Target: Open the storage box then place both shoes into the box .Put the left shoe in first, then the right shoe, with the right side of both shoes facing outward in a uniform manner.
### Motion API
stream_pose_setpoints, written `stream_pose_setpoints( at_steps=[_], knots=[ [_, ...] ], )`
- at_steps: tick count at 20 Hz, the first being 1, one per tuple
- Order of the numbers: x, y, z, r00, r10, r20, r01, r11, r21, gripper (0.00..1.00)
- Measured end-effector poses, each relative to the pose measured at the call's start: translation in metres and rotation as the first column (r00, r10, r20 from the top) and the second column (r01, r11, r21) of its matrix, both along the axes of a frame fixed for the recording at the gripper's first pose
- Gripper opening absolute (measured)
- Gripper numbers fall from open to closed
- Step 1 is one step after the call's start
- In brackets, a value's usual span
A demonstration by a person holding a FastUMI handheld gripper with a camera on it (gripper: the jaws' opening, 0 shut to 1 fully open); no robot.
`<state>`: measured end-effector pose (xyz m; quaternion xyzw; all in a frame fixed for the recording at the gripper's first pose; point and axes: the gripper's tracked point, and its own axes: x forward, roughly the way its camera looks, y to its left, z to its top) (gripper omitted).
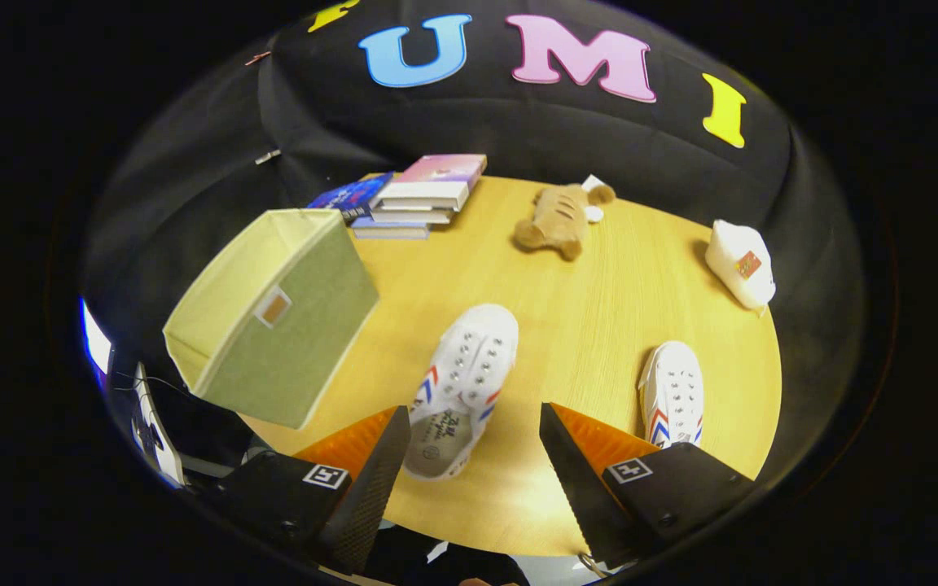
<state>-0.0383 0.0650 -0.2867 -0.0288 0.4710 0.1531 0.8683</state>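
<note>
The green fabric storage box [273, 313] is sitting at the tabletop's [583, 325] near-left corner, left of the nearer shoe [462, 389], tipped so its open mouth is facing up and away, which suggests it is already open and ready for loading. Behind the box a stack of books [420, 198] is lying by the far edge. The claw [475, 443] is hovering with its fingers spread wide and gripping nothing; the nearer shoe's heel is lying between the fingertips, apparently lined up for a grasp. Beyond that shoe a plush toy [563, 216] is resting. To its right the second shoe [672, 392] is waiting, partly behind the right finger, and a white pouch [740, 263] is lying farther back.
</note>
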Motion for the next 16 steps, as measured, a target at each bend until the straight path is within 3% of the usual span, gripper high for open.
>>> stream_pose_setpoints(
  at_steps=[10, 13, 16],
  knots=[
    [0.019, -0.005, -0.094, 0.993, 0.051, -0.105, -0.055, 0.998, -0.040, 0.97],
    [0.023, 0.004, -0.101, 0.991, 0.027, -0.134, -0.026, 1.000, 0.010, 0.74],
    [0.021, 0.017, -0.101, 0.981, -0.021, -0.191, 0.033, 0.997, 0.063, 0.44]
  ],
)
